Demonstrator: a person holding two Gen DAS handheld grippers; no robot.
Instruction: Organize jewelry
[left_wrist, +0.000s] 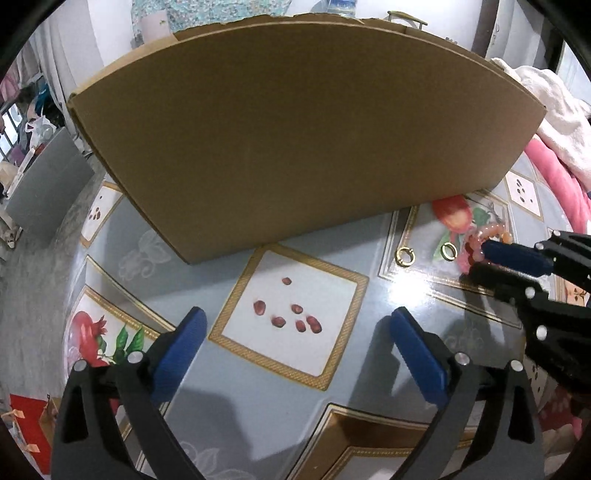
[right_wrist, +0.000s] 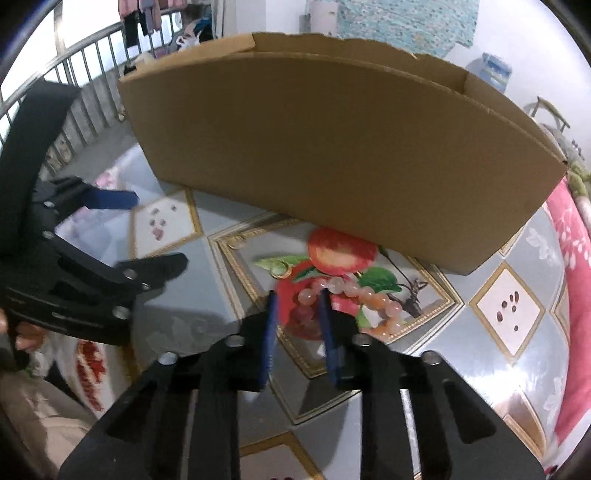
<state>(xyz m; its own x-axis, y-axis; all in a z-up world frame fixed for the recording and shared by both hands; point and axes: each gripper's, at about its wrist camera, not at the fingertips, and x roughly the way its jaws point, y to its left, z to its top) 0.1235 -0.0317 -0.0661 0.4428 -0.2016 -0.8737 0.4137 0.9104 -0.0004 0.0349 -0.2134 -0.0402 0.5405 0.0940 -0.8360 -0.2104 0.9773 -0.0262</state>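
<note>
A pink and orange bead bracelet (right_wrist: 373, 295) lies on the patterned tablecloth in front of a cardboard box (right_wrist: 332, 147). My right gripper (right_wrist: 298, 295) has its jaws partly open around the bracelet's left end, with beads between the blue pads. In the left wrist view the bracelet (left_wrist: 487, 234) lies at the far right under the right gripper's fingers (left_wrist: 513, 254). Two gold rings (left_wrist: 404, 255) (left_wrist: 448, 251) lie left of it; one ring (right_wrist: 282, 271) shows in the right wrist view. My left gripper (left_wrist: 295, 328) is open and empty above the cloth.
The cardboard box (left_wrist: 288, 136) stands across the back of the table, open at the top. Pink and white cloth (left_wrist: 554, 147) is piled at the right edge. A grey panel (left_wrist: 48, 184) and a railing are beyond the left edge.
</note>
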